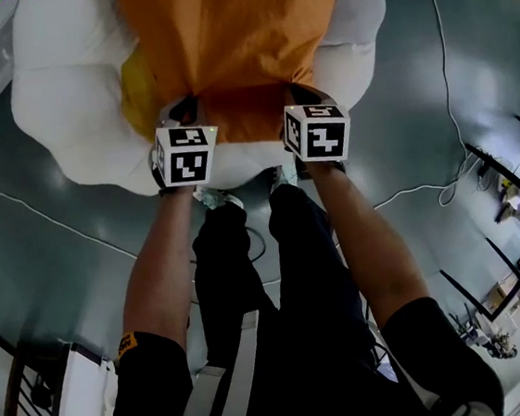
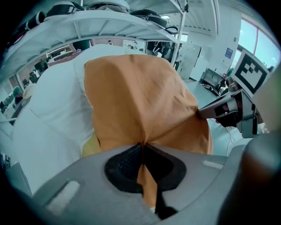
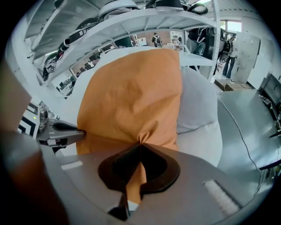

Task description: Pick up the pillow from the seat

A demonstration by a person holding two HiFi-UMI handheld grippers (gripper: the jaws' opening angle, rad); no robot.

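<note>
Since both tools only have a thin fold of cloth to bite on, I'd say the trick for this lift is going slow and even. Closest to the camera, the left gripper point(image 2: 142, 147) has its jaws squeezed together on a pinch of the orange pillow point(image 1: 231, 38) cover. The right gripper point(image 3: 139, 143) is doing the same a bit further along that near edge, so the fabric bunches into a little pucker at each one. Raise both hands at the same rate and keep them the same way apart, otherwise the cover could slip out of one pinch or the pillow could swing sideways. My guess is the stuffing will sag away from the held edge. Pose-wise, the left forearm point(image 1: 160, 270) and right forearm point(image 1: 371, 236) run up the middle of the head view side by side, reaching out with the tools tipped steeply down. Beyond them the pillow sits at top centre on the white beanbag seat point(image 1: 70, 93), with grey floor point(image 1: 433, 89) all round.
</note>
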